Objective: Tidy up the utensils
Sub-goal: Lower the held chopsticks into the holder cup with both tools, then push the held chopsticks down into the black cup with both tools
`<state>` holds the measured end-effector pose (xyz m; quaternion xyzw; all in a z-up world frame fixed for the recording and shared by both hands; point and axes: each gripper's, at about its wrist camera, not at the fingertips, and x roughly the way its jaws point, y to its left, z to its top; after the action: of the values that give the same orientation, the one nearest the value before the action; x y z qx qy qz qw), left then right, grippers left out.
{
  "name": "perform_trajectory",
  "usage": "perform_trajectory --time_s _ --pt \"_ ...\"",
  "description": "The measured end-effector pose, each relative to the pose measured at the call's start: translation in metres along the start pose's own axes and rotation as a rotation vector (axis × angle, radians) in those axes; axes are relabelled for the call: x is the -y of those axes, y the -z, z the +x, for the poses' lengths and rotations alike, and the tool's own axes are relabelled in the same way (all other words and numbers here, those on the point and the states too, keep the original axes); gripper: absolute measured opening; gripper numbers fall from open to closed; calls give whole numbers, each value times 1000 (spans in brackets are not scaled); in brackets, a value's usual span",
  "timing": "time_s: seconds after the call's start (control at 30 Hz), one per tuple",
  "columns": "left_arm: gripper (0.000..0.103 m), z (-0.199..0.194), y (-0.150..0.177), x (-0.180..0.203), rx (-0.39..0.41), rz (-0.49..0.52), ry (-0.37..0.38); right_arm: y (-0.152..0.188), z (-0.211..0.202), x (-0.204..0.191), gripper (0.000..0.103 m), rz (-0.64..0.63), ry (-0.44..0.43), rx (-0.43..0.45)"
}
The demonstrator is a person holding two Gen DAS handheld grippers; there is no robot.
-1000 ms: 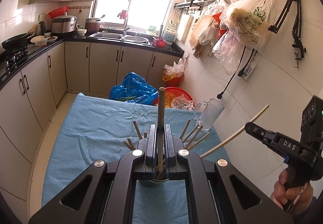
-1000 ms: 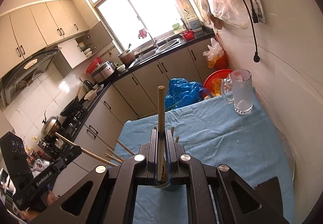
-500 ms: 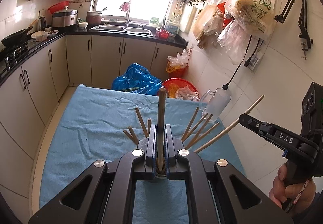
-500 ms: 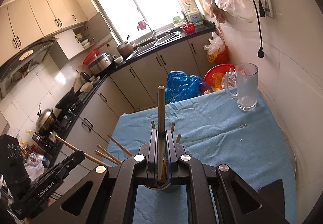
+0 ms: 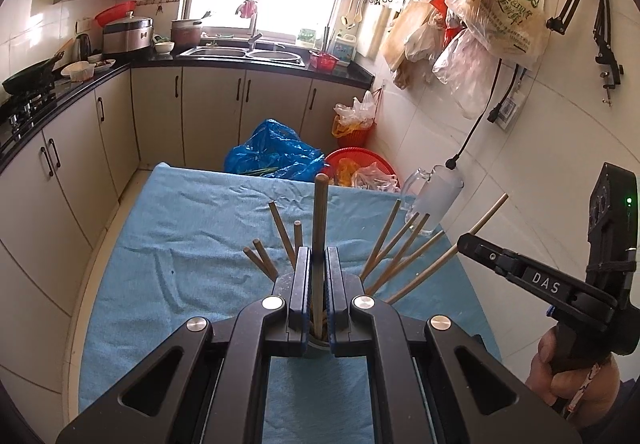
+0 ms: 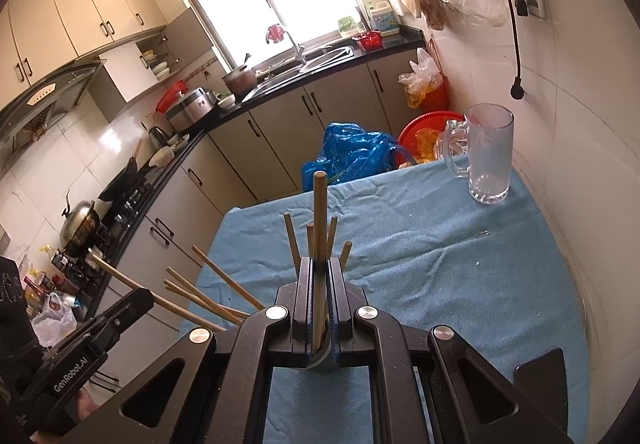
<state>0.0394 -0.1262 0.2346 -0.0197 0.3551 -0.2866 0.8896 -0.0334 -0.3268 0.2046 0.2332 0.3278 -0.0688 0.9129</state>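
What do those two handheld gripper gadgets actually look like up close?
Both are matte black plastic with silver bolts and blue-lined fingers. The right gripper reads "DAS" in white and shows a green light; the left gripper reads "GenRobot.AI". A bare hand grips the right one's handle.

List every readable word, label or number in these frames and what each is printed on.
"DAS": on the right gripper, seen from the left wrist.
"GenRobot.AI": on the left gripper, seen from the right wrist.
Green print on the hanging plastic bag: too blurred to read.
Wall tag: too small.
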Motion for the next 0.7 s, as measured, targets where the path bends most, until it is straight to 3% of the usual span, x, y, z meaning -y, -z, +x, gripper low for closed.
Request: perform_trajectory --time_s 0.7 --pt "6 18 6 -10 -20 -3 -26 7 31 1 7 -12 15 -56"
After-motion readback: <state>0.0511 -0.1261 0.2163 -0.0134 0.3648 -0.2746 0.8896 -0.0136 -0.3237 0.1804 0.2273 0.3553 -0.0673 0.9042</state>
